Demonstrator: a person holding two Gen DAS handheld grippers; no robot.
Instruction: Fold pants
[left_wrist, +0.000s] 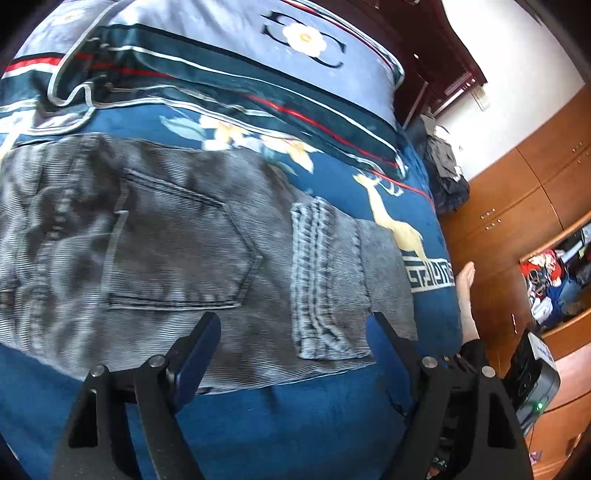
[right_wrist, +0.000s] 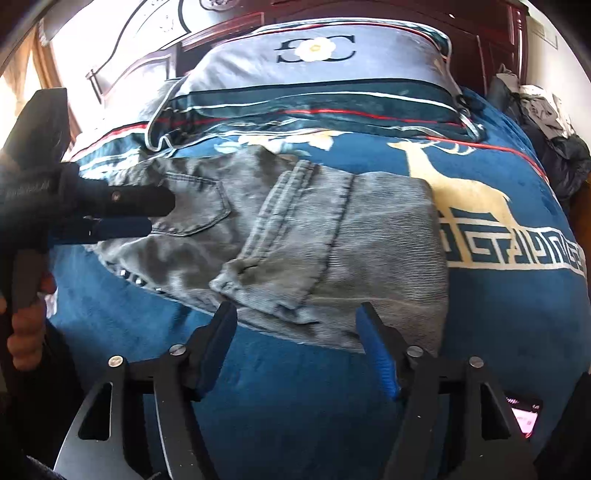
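Observation:
Grey denim pants (left_wrist: 177, 236) lie folded on a blue patterned bedspread (left_wrist: 295, 424), back pocket up, with the leg hems (left_wrist: 321, 280) laid over the right part. My left gripper (left_wrist: 295, 325) is open and empty, just above the near edge of the pants. In the right wrist view the pants (right_wrist: 295, 236) lie in the middle of the bed. My right gripper (right_wrist: 295, 314) is open and empty at their near edge. The left gripper also shows in the right wrist view (right_wrist: 155, 214) over the pocket end, held by a hand.
A grey-blue pillow (left_wrist: 258, 48) with a flower emblem lies at the head of the bed. Dark clothes (left_wrist: 447, 173) are piled beside the bed at the right. A wooden wardrobe (left_wrist: 524, 199) stands further right. A phone (right_wrist: 524, 415) lies at the bed's near right.

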